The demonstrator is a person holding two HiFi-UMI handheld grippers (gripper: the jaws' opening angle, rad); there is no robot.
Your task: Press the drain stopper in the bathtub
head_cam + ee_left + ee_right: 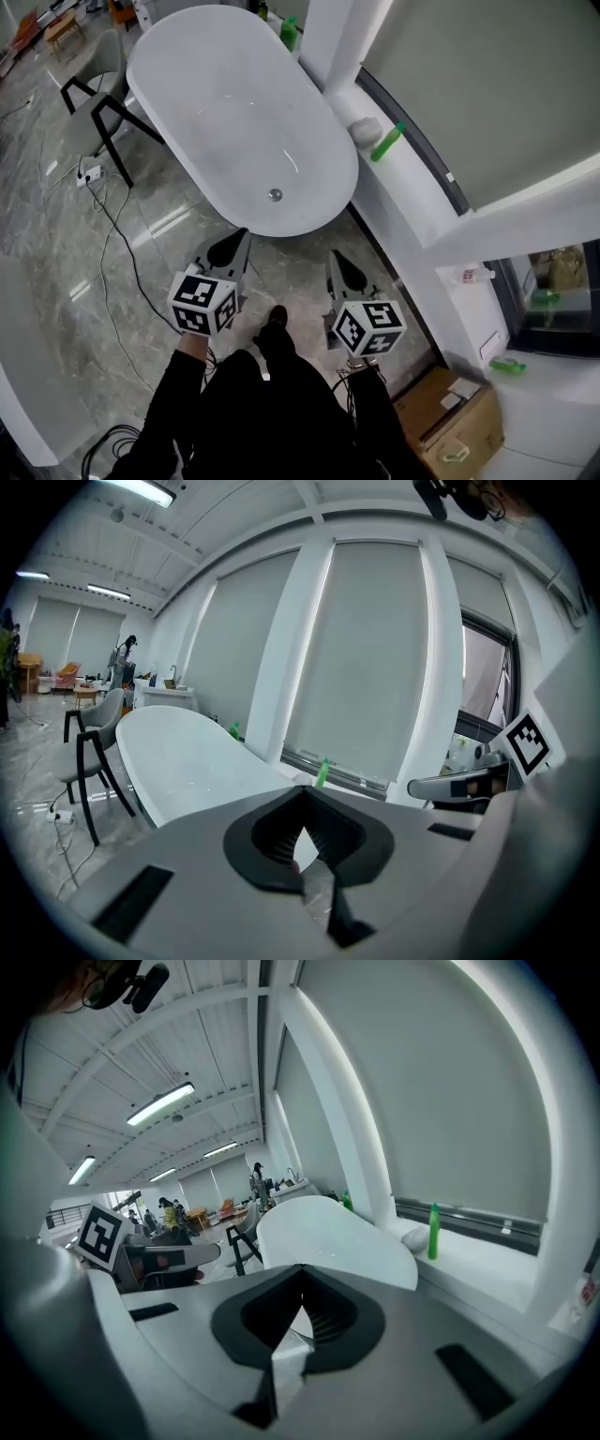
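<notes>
Since both tongs hang over the floor short of the tub, I judge this to be the approach step, with the press not yet begun. My left tongs [232,247] and right tongs [343,266] each have their jaws drawn together at the tips with nothing between them, as each gripper view confirms. The drain stopper [275,195] sits in the floor of the bathtub [216,103] at its near end, ahead of the tongs and between them, slightly nearer the left pair. A green bottle [386,142] stands on the window ledge [412,183] beyond the right tongs. Next I'd need to reach one closed pair over the near rim, lower its tip squarely onto the stopper's centre, and push down firmly.
</notes>
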